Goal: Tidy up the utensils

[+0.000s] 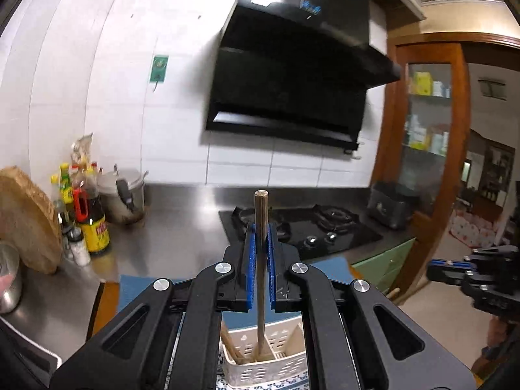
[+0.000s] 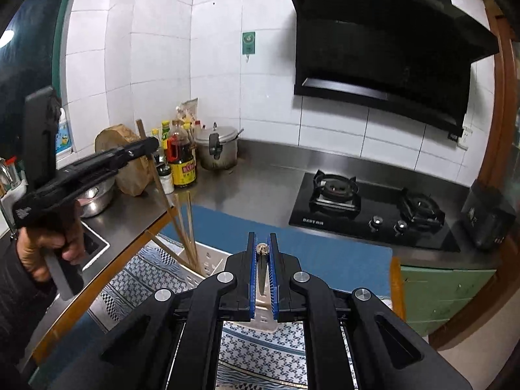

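Chopstick (image 1: 261, 227) upright, clamped in left hand-held gripper (image 1: 261, 240), tip in holder (image 1: 260, 370).

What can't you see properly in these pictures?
- Left wrist view: the lower end of the chopstick is hidden inside the white basket.
- Left wrist view: the cabinet shelves are too blurred to read.
- Right wrist view: the utensil in the right gripper is mostly covered by its pads.
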The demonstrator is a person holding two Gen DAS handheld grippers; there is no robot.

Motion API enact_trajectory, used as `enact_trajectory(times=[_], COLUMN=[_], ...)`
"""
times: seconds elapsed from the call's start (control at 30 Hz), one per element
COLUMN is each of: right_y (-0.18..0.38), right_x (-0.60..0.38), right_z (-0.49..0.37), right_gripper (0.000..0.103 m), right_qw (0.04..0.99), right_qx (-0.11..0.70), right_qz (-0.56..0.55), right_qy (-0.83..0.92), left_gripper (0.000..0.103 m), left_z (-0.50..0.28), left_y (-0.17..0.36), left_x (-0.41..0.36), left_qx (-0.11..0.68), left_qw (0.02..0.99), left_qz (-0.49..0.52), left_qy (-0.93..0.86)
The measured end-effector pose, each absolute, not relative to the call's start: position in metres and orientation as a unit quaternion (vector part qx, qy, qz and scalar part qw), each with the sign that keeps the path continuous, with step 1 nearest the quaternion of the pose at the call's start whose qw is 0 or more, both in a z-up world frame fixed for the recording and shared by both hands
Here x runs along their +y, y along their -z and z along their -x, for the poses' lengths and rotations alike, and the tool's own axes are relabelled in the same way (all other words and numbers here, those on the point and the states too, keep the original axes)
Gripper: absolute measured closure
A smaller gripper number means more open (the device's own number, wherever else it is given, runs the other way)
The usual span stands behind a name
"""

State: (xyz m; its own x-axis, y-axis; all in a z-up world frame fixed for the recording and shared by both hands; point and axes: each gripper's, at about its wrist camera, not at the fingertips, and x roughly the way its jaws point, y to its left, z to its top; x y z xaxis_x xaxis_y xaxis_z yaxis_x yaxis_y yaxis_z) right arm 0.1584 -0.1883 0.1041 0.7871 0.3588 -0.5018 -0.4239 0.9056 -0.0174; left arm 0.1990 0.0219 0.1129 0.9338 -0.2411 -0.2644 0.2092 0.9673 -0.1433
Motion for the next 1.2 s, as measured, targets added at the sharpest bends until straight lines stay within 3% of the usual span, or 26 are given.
enact_trajectory(times=[0.3, 0.53, 0.67, 0.73, 0.83, 1.2], right_y=[-0.078, -0.061, -0.063, -0.066, -0.070, -0.058], right_x=[-0.185, -0.187, -0.191, -0.194, -0.199, -0.203], right_z=[-0.178, -0.191, -0.187, -0.182, -0.171, -0.112], right_gripper=[0.096, 0.094, 0.081, 0.080, 0.068, 0.038], right_qw=[0.934, 0.932, 0.936, 0.938, 0.942, 0.951], right_qx=[0.287, 0.300, 0.292, 0.286, 0.276, 0.254], right_qz=[0.055, 0.041, 0.038, 0.038, 0.031, 0.025], right_qy=[-0.205, -0.199, -0.193, -0.191, -0.189, -0.176], left_gripper=[0.097, 0.093, 0.072, 0.069, 0.061, 0.022], left_z=[-0.223, -0.221, -0.210, -0.203, -0.191, -0.121], left_y=[-0.065, -0.061, -0.064, -0.067, -0.071, -0.060], left_x=[0.029, 0.029, 0.031, 0.032, 0.032, 0.022], left_qx=[0.202, 0.208, 0.199, 0.195, 0.192, 0.194], left_qw=[0.971, 0.970, 0.972, 0.973, 0.973, 0.976], left_qz=[0.070, 0.067, 0.072, 0.071, 0.071, 0.046], left_qy=[0.104, 0.104, 0.099, 0.098, 0.101, 0.090])
